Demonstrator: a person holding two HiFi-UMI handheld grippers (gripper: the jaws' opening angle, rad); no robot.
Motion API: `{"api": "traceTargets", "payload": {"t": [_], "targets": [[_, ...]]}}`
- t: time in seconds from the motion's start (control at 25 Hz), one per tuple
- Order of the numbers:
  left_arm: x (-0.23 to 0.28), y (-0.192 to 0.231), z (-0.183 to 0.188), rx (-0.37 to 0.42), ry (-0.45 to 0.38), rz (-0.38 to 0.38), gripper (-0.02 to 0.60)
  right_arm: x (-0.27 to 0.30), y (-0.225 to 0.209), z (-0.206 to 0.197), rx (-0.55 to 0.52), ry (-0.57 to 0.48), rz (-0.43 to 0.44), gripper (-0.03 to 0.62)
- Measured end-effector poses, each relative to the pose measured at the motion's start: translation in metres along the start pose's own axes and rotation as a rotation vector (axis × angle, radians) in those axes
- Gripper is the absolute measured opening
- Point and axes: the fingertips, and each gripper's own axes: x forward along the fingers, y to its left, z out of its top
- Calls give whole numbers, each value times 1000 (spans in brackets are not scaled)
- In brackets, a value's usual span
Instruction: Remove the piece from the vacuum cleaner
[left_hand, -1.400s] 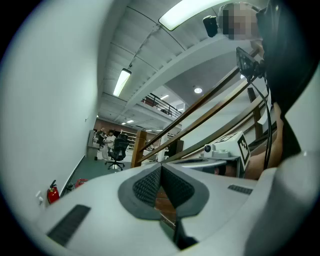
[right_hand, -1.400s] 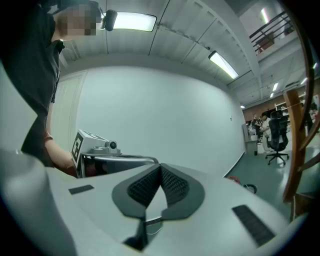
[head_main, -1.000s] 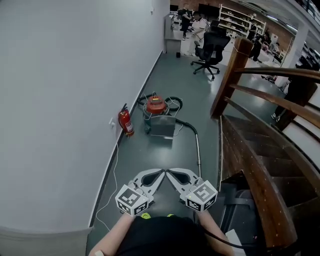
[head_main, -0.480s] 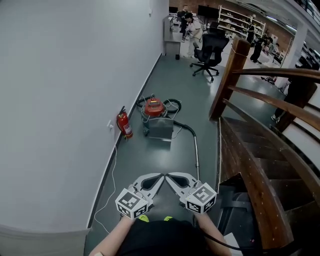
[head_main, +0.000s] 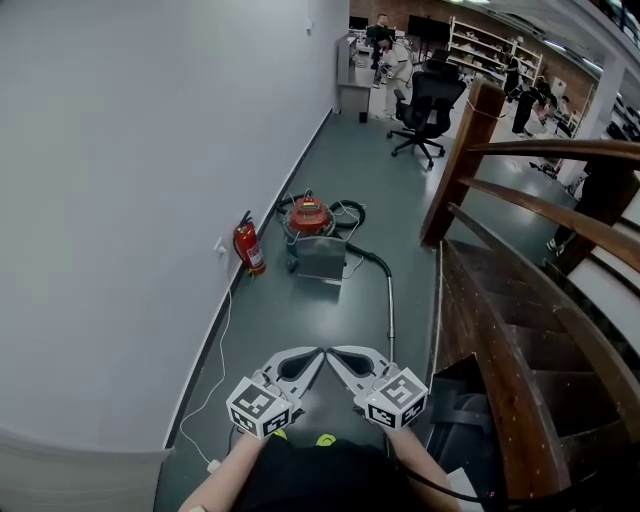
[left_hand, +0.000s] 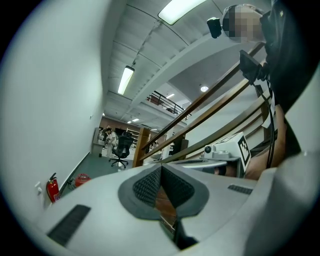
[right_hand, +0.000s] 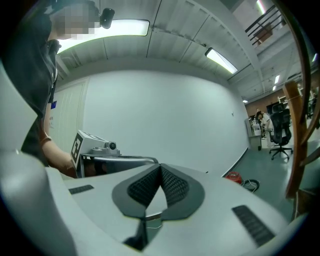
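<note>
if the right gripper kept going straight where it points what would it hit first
Probably the white wall: the right gripper aims at it. The left gripper sits just beside that line and might get clipped first; depth is unclear.

one vacuum cleaner (head_main: 310, 214), one fire extinguisher (head_main: 249, 247), one office chair (head_main: 425, 108), two claws (head_main: 318, 353) (head_main: 333, 351).

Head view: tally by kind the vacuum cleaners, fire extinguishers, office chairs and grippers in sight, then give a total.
Vacuum cleaner: 1
Fire extinguisher: 1
Office chair: 1
Grippers: 2, the left gripper and the right gripper, both shut and empty
Total: 5
</note>
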Motion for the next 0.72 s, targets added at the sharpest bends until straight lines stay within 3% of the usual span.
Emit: {"api": "traceTargets", "payload": {"t": [0.36,0.72], "targets": [[5,-3,-12,-29,15,31,8,-4,-4,-11,-21,44,50,14],[11,18,-18,-28,40,8,8,14,-16,-17,-12,45,52,14]]}}
